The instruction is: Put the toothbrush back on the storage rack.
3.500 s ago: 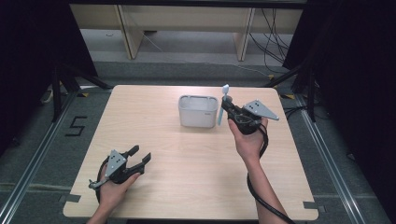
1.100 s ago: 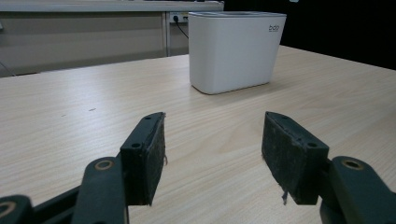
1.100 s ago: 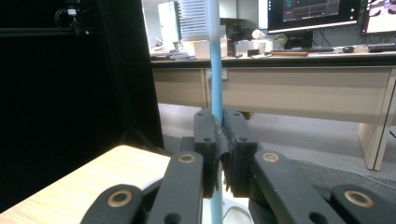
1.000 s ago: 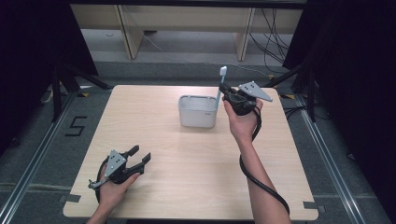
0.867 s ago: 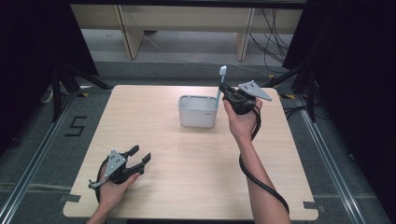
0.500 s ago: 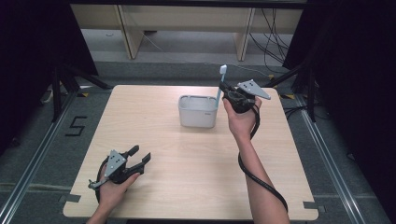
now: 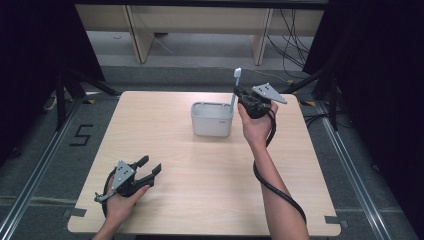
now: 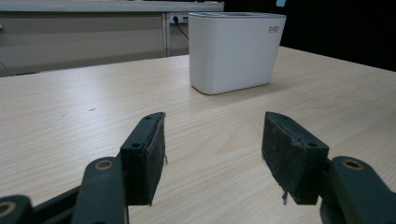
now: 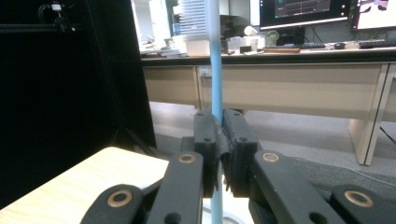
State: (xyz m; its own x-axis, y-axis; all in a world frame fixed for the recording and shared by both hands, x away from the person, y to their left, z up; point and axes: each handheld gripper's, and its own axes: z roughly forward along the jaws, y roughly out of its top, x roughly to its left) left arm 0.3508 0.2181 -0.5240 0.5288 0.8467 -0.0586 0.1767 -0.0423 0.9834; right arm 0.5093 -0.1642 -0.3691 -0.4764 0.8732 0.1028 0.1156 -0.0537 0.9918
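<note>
The right gripper squeezes the blue toothbrush tight and holds it straight up, brush end on top, just over the right end of the white holder so it can drop in, while the left gripper rests open, well apart from the holder.

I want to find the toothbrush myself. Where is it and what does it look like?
Look at the pale wooden table, then the white plastic tub near its far edge. At the tub's right end, the right gripper pinches an upright light-blue toothbrush, the thin stick with white bristles on top.
</note>
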